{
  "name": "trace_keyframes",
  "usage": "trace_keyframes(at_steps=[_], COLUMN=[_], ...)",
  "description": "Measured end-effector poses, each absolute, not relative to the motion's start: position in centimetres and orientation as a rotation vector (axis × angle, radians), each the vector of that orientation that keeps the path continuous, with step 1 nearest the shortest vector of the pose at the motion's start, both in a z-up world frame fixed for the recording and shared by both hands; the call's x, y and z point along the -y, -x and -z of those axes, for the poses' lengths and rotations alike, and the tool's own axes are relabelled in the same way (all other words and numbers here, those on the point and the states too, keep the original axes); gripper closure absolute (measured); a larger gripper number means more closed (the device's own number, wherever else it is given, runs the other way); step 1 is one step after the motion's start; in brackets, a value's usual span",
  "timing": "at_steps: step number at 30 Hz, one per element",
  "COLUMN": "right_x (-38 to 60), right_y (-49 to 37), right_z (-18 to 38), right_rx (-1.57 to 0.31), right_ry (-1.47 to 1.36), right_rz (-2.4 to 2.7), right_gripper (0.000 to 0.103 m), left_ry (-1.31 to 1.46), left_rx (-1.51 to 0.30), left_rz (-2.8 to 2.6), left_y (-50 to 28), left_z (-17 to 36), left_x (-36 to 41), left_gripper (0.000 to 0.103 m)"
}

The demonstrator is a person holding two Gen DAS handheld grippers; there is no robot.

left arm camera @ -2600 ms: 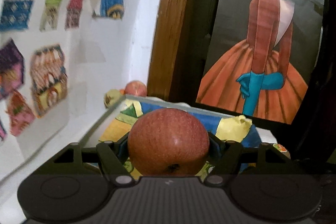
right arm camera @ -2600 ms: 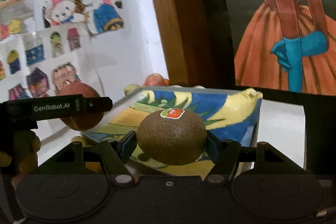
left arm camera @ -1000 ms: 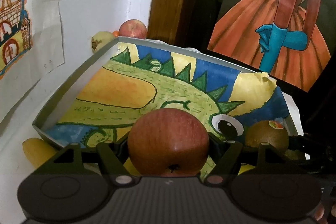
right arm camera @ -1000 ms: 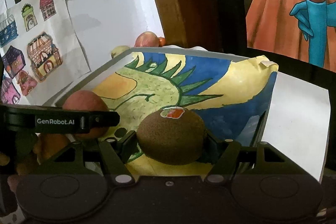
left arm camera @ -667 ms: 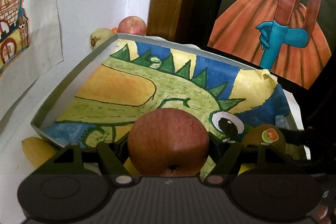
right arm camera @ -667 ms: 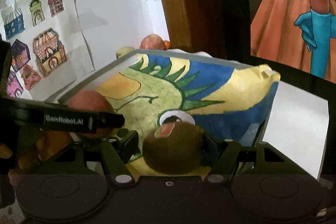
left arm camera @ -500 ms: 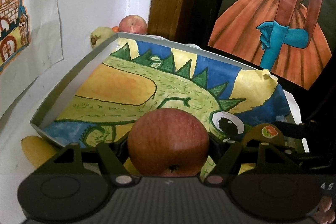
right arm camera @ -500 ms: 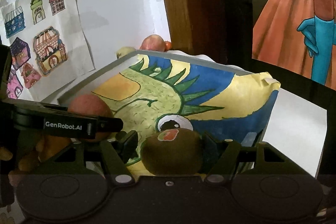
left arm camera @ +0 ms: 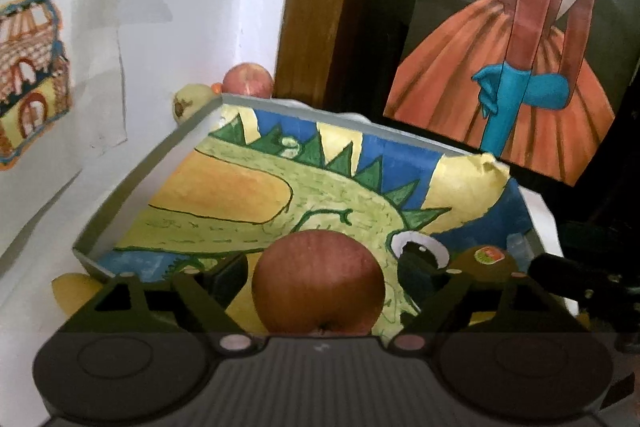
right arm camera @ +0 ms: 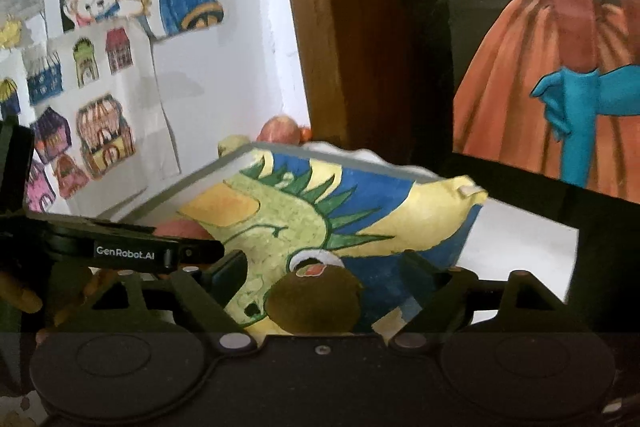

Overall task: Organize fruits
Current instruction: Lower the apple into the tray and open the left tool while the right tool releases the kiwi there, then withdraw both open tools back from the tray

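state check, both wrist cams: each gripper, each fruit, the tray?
left gripper: open, fingers clear of the apple.
right gripper: open, fingers clear of the kiwi.
red apple: released, on the tray's drawing.
kiwi: released, in the tray, sticker up.
tray: lined with a dinosaur drawing, holding both fruits.
far apple: outside the tray, behind its corner.
pale fruit: outside, beside that apple.

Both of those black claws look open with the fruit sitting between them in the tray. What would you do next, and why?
Probably lift both grippers straight up and back. The left gripper stands open, its fingers apart from the round red apple, and the right gripper is open around the fuzzy brown kiwi. Both fruits seem to rest on the dragon-painted paper lining the shallow grey tray.
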State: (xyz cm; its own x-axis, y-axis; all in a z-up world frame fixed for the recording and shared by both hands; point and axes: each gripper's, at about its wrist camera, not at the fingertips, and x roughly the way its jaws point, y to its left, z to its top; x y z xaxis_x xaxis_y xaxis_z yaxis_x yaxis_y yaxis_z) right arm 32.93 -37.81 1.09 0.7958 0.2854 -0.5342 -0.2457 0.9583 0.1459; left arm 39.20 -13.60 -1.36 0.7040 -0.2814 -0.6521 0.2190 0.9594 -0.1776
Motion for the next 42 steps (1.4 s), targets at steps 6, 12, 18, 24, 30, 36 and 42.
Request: trace_keyframes(at_steps=[6, 12, 18, 24, 30, 36, 42], right_x=[36.8, 35.1, 33.2, 31.2, 29.8, 28.6, 27.8], right_y=[-28.3, -22.3, -16.2, -10.5, -6.0, -2.6, -0.5], right_z=[-3.6, -6.4, -8.0, -8.7, -8.4, -7.7, -6.2], right_rx=[-0.458, -0.312, -0.238, -0.188, -0.182, -0.185, -0.239], right_ry=[-0.04, -0.022, 0.006, 0.003, -0.027, -0.034, -0.04], right_rz=[-0.254, -0.216, -0.205, -0.159, -0.133, -0.097, -0.087], right_gripper=[0.005, 0.001, 0.001, 0.001, 0.001, 0.001, 0.001], left_ry=[0.109, 0.125, 0.136, 0.149, 0.135, 0.127, 0.129], left_rx=[-0.639, -0.514, -0.401, -0.319, -0.274, -0.26, -0.299], left_rz=[0.268, 0.238, 0.207, 0.209, 0.216, 0.199, 0.189], left_y=[-35.9, -30.8, -24.9, -19.2, -14.1, -10.1, -7.7], left_z=[-1.6, -5.4, -8.3, -10.1, -10.1, -8.7, -6.8], left_x=[12.0, 9.9, 8.1, 6.0, 4.5, 2.9, 1.7], left_gripper=[0.005, 0.0, 0.0, 0.0, 0.0, 0.0, 0.0])
